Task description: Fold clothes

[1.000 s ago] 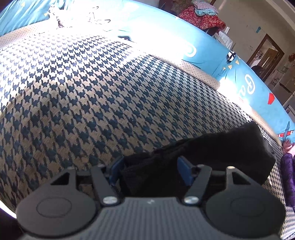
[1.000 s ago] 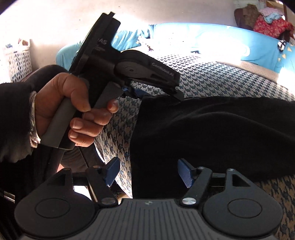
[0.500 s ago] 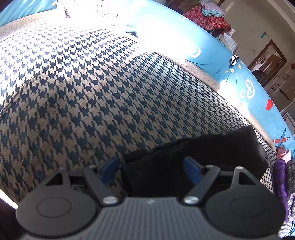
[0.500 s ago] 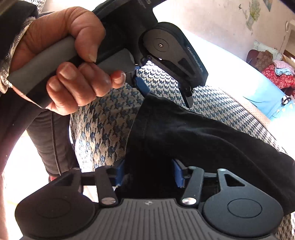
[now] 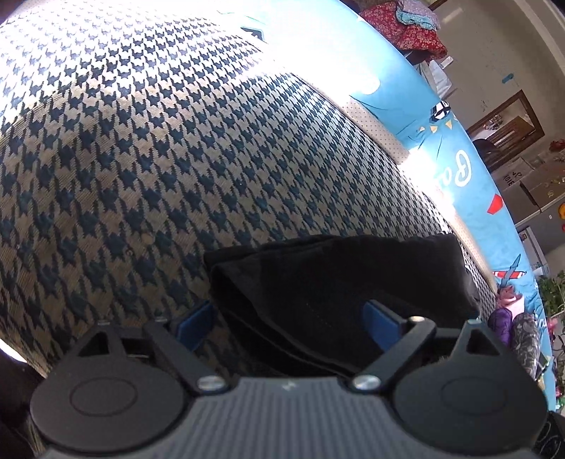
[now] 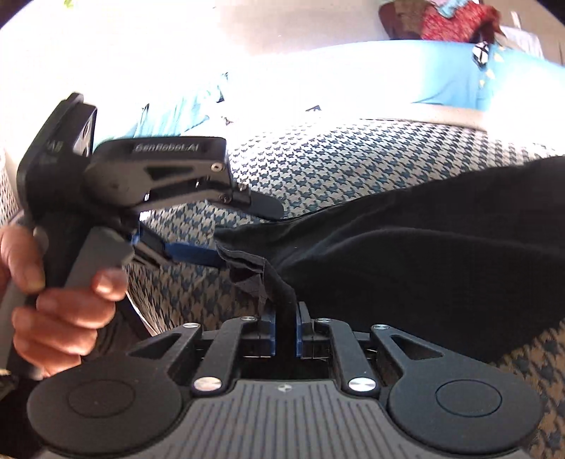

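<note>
A black garment (image 5: 346,282) lies folded on a blue-and-beige houndstooth cover (image 5: 141,159). In the left wrist view my left gripper (image 5: 286,321) is open, its blue pads (image 5: 194,325) spread wide with the garment's near end between them. In the right wrist view my right gripper (image 6: 284,328) is shut on a bunched corner of the black garment (image 6: 423,254), which stretches off to the right. A hand (image 6: 60,317) holds the left gripper (image 6: 247,234) just to the left. Its fingers stand apart, one above and one below the cloth's edge.
A light blue printed sheet (image 5: 459,166) runs along the far side of the houndstooth cover. A pile of red and other clothes (image 5: 416,31) sits beyond it. A doorway and boxes show at the far right. The cover's near edge drops off by the person's legs.
My right gripper has shut on the garment's corner; it was open a second ago. The left gripper stays open around the cloth and has tilted to lie lower and flatter.
</note>
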`<state>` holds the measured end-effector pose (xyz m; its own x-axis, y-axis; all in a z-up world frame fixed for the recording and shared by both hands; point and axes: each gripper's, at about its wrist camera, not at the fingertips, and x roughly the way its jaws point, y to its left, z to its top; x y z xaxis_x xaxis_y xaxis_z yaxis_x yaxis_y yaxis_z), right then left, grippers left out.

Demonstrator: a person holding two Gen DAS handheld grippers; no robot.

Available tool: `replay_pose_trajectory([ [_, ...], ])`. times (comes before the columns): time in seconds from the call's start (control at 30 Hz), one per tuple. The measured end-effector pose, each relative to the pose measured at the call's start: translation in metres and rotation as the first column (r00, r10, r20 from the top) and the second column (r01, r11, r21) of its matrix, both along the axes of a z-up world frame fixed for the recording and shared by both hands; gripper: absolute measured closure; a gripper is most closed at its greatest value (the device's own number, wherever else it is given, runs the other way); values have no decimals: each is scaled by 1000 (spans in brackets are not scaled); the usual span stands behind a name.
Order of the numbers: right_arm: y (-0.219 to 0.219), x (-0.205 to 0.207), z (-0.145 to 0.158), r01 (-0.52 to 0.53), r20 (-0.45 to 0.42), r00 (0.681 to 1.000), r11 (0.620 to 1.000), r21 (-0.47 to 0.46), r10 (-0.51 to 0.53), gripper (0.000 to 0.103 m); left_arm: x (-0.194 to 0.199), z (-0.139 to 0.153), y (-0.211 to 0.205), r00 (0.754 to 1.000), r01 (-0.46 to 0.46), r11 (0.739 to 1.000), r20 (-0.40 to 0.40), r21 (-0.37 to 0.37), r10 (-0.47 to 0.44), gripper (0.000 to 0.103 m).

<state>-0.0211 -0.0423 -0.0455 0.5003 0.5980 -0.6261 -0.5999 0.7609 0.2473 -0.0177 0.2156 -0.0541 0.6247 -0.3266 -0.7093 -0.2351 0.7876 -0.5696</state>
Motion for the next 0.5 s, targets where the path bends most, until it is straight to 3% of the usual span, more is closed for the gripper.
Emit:
replay_pose_trajectory([
  [0.3,-21,5,15,47,-49,998,993,111,-42,93,3,0,-12,1000,9,999,-11,-32,-9,6],
  [0.5,-26,10,18,73,-69,996,985,159,-63,93,13,-6,-22,1000,4,995,-16,-96,-6,5],
])
